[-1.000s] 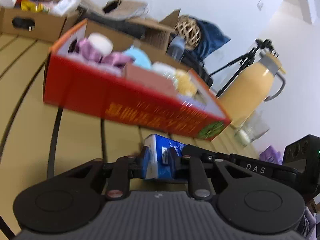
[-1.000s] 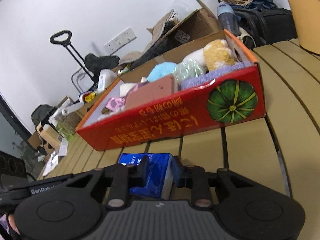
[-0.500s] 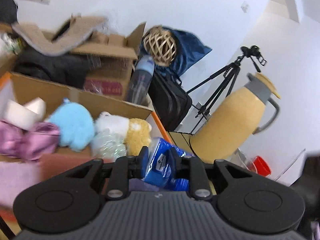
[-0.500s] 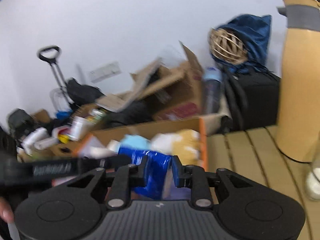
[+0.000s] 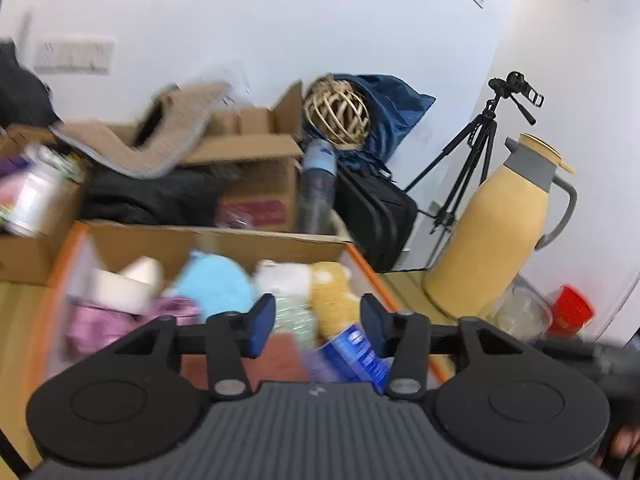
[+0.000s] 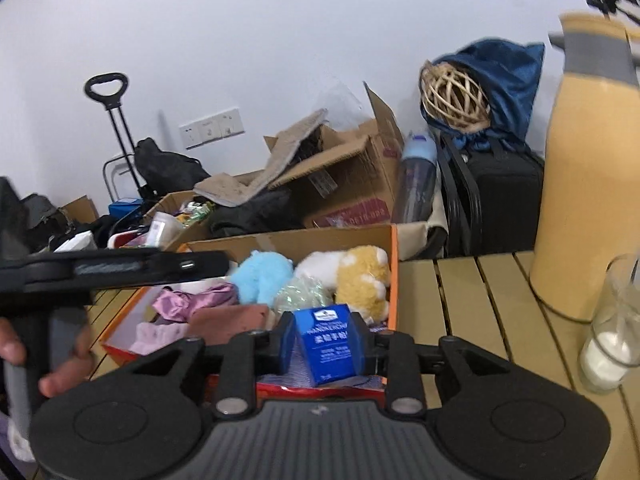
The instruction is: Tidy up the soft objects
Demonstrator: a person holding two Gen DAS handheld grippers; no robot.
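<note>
Blue tissue pack (image 6: 329, 343) sits over the near right corner of the red-orange box (image 6: 394, 280), between the fingers of the right hand-held gripper (image 6: 322, 345). That gripper's jaws have just been opening; pads look at or barely off the pack's sides, so a grip cannot be told for sure. Left hand-held gripper (image 5: 316, 322) has also just been opening and now stands wide with nothing pressed between; in its view the pack (image 5: 354, 354) lies low and off toward its right finger, released on that side.

Box stands on the slatted surface (image 6: 492, 320), already holding the blue plush (image 6: 262, 276), white-and-yellow plush (image 6: 352, 272), pink cloth (image 6: 196, 300), brownish-red pad (image 6: 230, 318) and a pale mesh puff (image 6: 304, 292).

Progress, judged: most soft items look boxed; the pack is at the drop point. Left to do: right side lets go fully and both pull clear. No other loose soft item shows on the surface. Yellow jug (image 6: 588, 184) and glass (image 6: 612, 332) stand at the right edge, not part of it.
</note>
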